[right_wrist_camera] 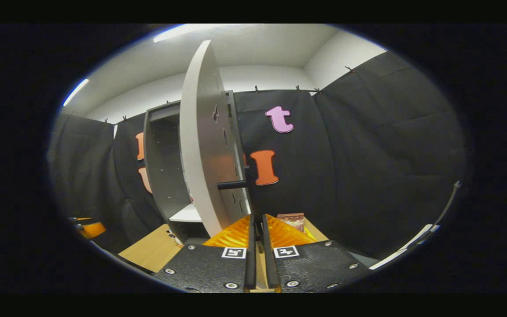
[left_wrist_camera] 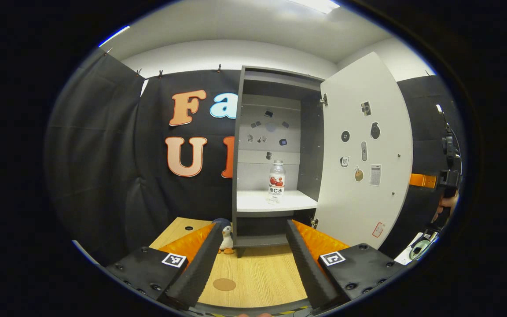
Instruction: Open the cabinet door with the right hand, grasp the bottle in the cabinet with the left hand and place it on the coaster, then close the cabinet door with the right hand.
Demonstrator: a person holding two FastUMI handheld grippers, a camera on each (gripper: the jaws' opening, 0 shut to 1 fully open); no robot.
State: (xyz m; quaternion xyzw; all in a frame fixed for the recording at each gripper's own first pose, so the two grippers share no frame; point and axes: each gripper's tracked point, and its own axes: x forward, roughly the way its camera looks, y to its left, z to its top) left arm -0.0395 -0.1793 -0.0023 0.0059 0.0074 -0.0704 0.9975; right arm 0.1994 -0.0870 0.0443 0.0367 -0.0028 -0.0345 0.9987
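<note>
Two black and orange fingers of the left claw (left_wrist_camera: 251, 264) sit closest in the left gripper view, spread wide apart with nothing between them, hovering above a light wooden surface (left_wrist_camera: 262, 275). Just beyond the fingers, one small round brown coaster (left_wrist_camera: 224, 284) lies flat and bare on that surface. Farther on, a single toy penguin (left_wrist_camera: 226, 240) stands at the foot of one grey cabinet (left_wrist_camera: 242, 145). Its one white door (left_wrist_camera: 365, 149) stands swung out to the right, so the opening step looks finished. One clear bottle (left_wrist_camera: 276, 181) with a red and white label stands upright on the cabinet's white shelf (left_wrist_camera: 253, 201), well apart from the left claw. Grasping the bottle, setting it on the coaster and closing the door all seem still to come. In the right gripper view, the right claw (right_wrist_camera: 258, 246) shows its two fingers pressed nearly together with no object between them, near the door's outer edge. One dark handle (right_wrist_camera: 232, 185) juts from the door just above and beyond the fingertips, not touching them. A small reddish box (right_wrist_camera: 292, 220) sits on the surface past this claw.
</note>
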